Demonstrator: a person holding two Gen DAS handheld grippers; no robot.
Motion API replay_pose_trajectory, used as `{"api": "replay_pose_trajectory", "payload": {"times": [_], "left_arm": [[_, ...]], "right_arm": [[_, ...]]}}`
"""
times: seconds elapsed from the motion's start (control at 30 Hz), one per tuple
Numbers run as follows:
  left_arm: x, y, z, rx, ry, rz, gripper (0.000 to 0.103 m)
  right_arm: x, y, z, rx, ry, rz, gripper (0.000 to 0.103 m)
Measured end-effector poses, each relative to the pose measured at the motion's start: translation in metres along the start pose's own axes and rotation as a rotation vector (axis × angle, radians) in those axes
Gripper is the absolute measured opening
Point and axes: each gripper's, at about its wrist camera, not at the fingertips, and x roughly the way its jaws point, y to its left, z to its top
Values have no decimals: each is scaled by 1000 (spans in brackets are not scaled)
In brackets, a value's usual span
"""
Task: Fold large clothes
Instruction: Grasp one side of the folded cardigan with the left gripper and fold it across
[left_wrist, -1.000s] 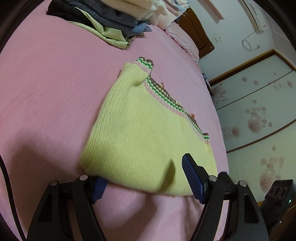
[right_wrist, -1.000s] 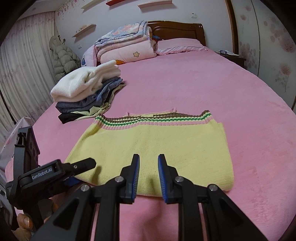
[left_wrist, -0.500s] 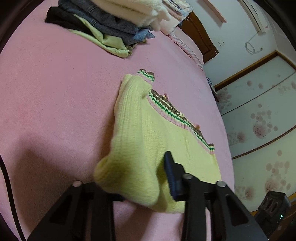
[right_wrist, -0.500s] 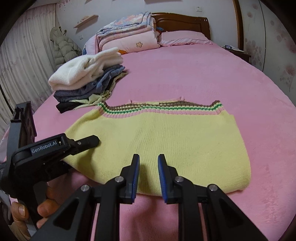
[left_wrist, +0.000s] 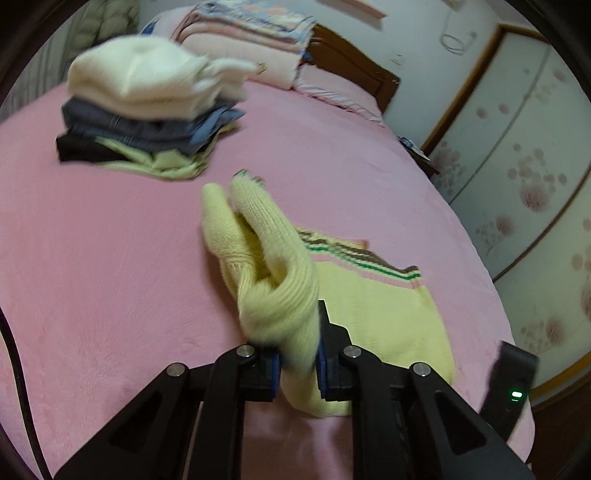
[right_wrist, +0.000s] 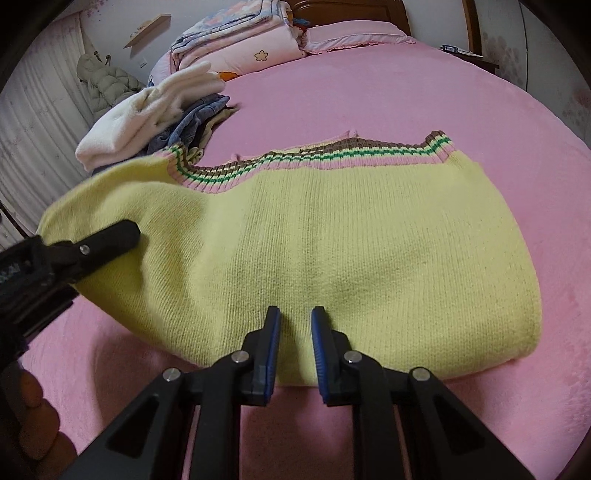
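The left gripper (left_wrist: 298, 363) was clamped on a bunched corner of the yellow sweater (left_wrist: 384, 325), the knit squeezed between its blue pads (left_wrist: 320, 363) and rising ahead of them in a rolled fold. Only the right wrist view showed how that corner hung: lifted off the pink bedspread (right_wrist: 369, 96) at the far left, with one black finger of the left gripper (right_wrist: 79, 254) lying over it. That view also showed the rest of the sweater (right_wrist: 351, 251) flat just ahead of the right gripper (right_wrist: 294, 334), striped hem farthest from the fingers. The right gripper's fingers stood a narrow gap apart at the near edge; whether they pinched any knit could not be told. The stack of folded clothes (left_wrist: 147, 110) lay well beyond the left fingers, blurred. A hand at the lower left of the right view was cut off.
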Motion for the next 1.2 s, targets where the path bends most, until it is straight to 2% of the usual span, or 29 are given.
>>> {"api": "replay_pose_trajectory", "payload": {"times": [0.2,0.27,0.4,0.53,0.67,0.73,0.83,0.9,1.03,1.1,1.2], "left_arm": [[-5,-51,4,140,-29,45,13],[-3,-67,4,174,-27,47,13],[12,-108,-5,283,-21,63,13],[31,-149,-27,414,-9,61,13],[52,-180,-57,591,25,76,13],[68,-188,-76,682,80,88,13],[78,-188,-90,731,98,96,13],[74,-185,-90,718,85,77,13],[57,-164,-69,530,73,-37,13],[49,-149,-56,448,60,-84,13],[38,-135,-41,383,29,-125,13]], "right_arm": [[-20,-19,5,69,9,85,14],[-35,-28,6,88,-12,83,14],[-78,-56,0,117,-87,33,14],[-105,-87,-11,160,-121,-20,14],[-113,-110,-21,194,-123,-66,14],[-112,-122,-26,215,-110,-87,14],[-107,-133,-32,244,-85,-93,14],[-104,-136,-31,248,-80,-92,14],[-104,-134,-27,246,-77,-74,14],[-103,-132,-20,247,-75,-35,14],[-102,-122,-4,212,-74,4,14]]}}
